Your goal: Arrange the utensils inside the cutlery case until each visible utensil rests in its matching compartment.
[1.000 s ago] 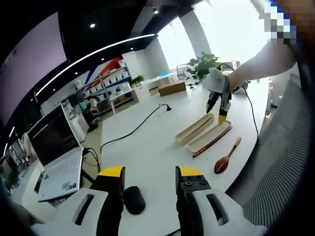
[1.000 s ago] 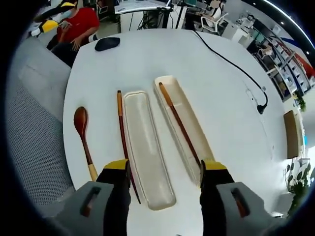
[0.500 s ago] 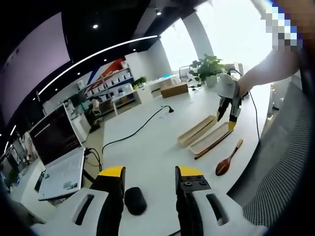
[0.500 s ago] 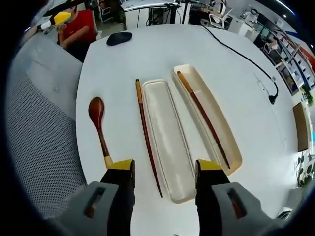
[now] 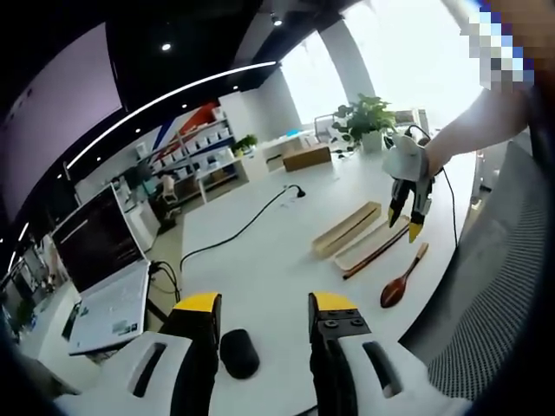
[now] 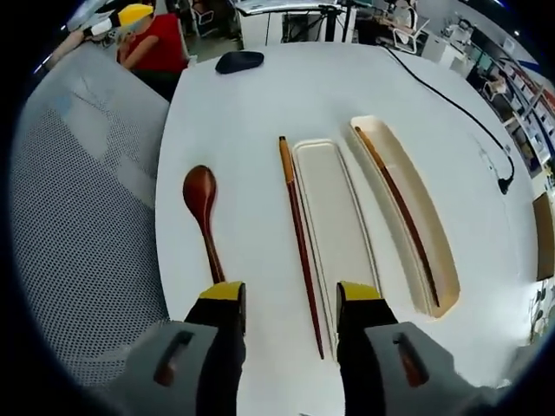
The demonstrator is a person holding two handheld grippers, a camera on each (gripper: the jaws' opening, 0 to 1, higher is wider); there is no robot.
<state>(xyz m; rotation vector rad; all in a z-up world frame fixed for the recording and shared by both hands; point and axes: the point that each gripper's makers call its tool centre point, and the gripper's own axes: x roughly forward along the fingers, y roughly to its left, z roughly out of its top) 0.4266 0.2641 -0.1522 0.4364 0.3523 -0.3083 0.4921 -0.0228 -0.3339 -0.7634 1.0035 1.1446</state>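
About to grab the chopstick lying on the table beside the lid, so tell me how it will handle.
The loose chopstick looks stiff, thin and probably light. Lying flat on the smooth white table, it may roll or slide when nudged. Its slim taper leaves little to pinch, so it could pivot between the jaws.

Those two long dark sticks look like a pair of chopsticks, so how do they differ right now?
One chopstick lies inside the deeper cream tray; the other chopstick lies on the bare white table, beside the flat tray. Both are dark reddish wood with a lighter end and lie roughly parallel.
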